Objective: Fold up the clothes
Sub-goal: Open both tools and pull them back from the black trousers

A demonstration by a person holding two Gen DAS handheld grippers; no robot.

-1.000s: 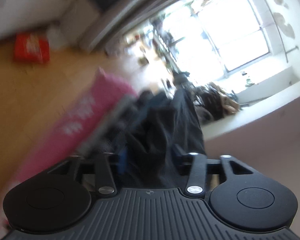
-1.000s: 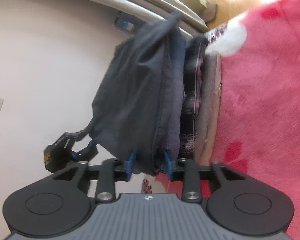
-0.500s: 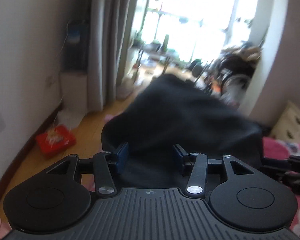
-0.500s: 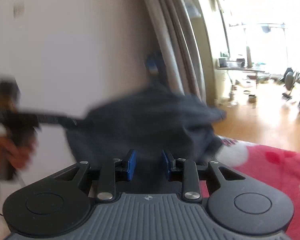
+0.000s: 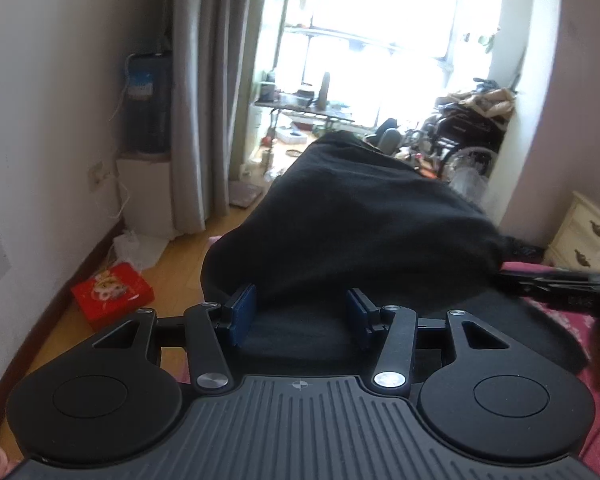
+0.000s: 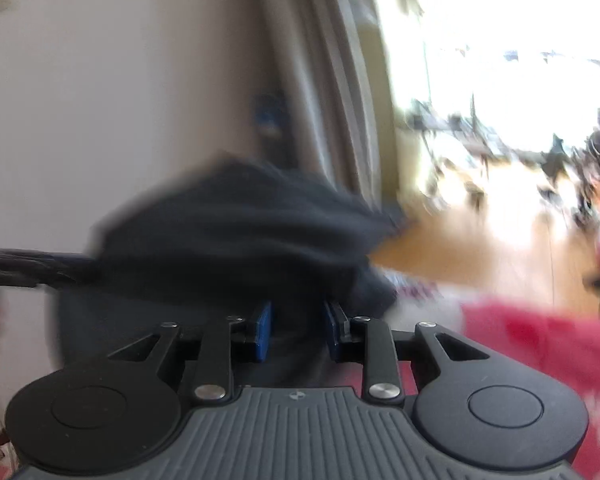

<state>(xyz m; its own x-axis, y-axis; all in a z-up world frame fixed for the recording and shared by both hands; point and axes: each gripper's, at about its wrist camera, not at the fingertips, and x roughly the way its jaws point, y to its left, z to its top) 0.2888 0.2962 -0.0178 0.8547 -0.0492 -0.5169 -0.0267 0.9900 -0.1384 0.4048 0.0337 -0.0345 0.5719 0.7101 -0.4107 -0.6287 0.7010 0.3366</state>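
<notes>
A dark, nearly black garment [image 5: 352, 220] billows in the air in front of both grippers. In the left wrist view my left gripper [image 5: 300, 312] holds its near edge between the blue pads, jaws fairly wide with cloth between them. In the right wrist view, which is blurred, my right gripper [image 6: 296, 328] is shut on a bunched part of the same garment [image 6: 236, 240]. The right gripper's body shows at the right edge of the left view [image 5: 560, 280]; the left gripper's body shows at the left edge of the right view [image 6: 28, 264].
A pink-red bedspread [image 6: 540, 352] lies below on the right. Wooden floor [image 5: 172, 280] with a red box [image 5: 112, 292], a water dispenser [image 5: 146, 120], grey curtains [image 5: 204, 80], a cream dresser [image 5: 584, 236] and a bright cluttered window area [image 5: 380, 80].
Both grippers swung from a tilted pose to level, facing the window. The garment went from hanging down to flung out flat in front of them.
</notes>
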